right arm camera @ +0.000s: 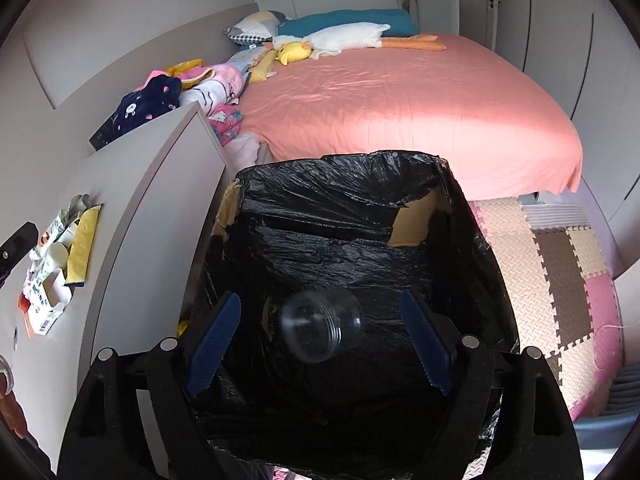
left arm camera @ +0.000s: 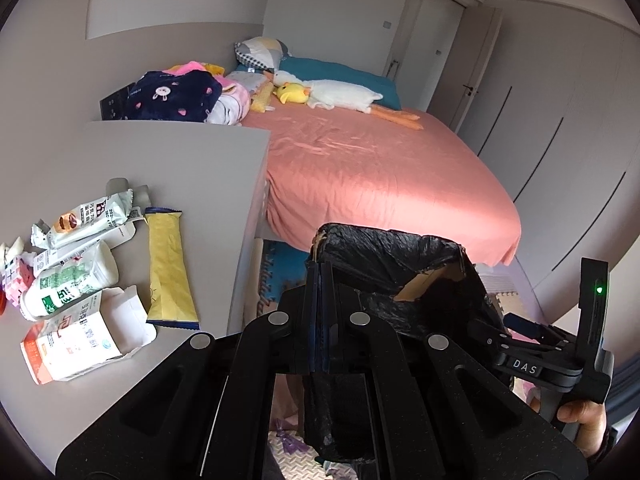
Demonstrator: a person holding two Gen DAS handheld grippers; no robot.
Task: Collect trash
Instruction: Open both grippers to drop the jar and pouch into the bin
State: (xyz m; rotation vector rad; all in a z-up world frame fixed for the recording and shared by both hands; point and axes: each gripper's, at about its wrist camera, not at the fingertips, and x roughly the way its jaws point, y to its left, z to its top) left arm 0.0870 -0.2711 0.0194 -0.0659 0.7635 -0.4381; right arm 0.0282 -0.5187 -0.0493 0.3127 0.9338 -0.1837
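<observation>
The left gripper (left arm camera: 320,320) has its fingers clenched on the near wall of the trash box (left arm camera: 440,276), a cardboard box lined with a black plastic bag, which sits in the lower middle of the left wrist view, beside the counter (left arm camera: 180,152). In the right wrist view the right gripper (right arm camera: 320,332) is above the open box, and its blue fingers (right arm camera: 214,332) are spread wide apart with nothing between them touching. A clear plastic cup (right arm camera: 320,324) appears between the fingers, blurred, with the black lining behind it; I judge it is just released and dropping into the box, but I cannot tell if it already lies on the bottom. So one piece of trash seems to be collected, or almost. Much is left: on the counter, in the lower left of the left wrist view, there is a group of things close together: a yellow wrapper (left arm camera: 170,268), a white bottle with green label (left arm camera: 68,280), a white and orange carton (left arm camera: 80,340) with open flaps, a white snack wrapper (left arm camera: 92,216), and some smaller pieces at the left edge which I cannot name. The pink bed (left arm camera: 380,168) in the middle of the frame holds only toys and clothes, no trash that I can see.
</observation>
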